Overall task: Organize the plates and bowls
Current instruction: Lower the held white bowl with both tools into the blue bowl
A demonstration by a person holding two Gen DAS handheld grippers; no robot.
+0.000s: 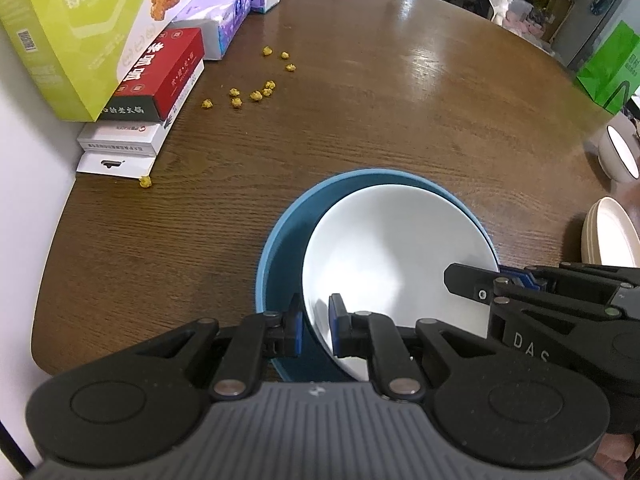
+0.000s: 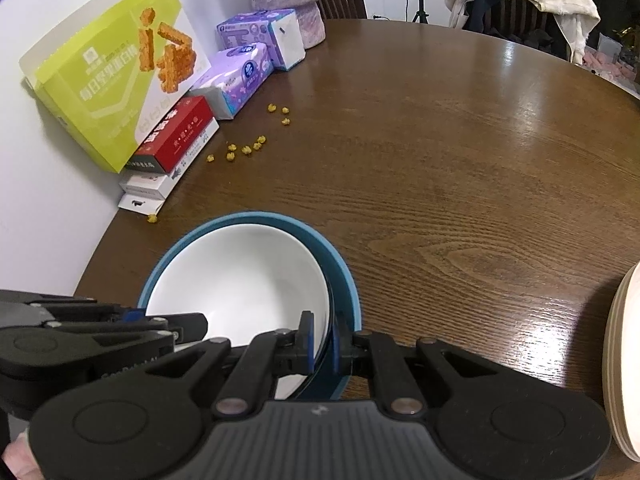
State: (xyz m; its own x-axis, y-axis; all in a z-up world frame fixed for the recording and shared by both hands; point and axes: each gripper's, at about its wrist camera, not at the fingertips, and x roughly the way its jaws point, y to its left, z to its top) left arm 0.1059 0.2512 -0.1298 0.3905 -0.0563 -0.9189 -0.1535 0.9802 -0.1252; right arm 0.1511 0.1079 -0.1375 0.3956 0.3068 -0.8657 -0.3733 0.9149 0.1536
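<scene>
The stack of cream plates [image 2: 624, 364] is cut off by the right edge in both wrist views, so its full count cannot be told. A pale bowl [image 1: 618, 154] near the table's far right rim is smeared by fisheye blur. The blue bowl's [image 1: 276, 256] near wall disappears behind the left gripper [image 1: 315, 328], as does the white bowl's [image 2: 240, 280] base. The small yellow crumbs [image 1: 256, 94] are too small to identify
</scene>
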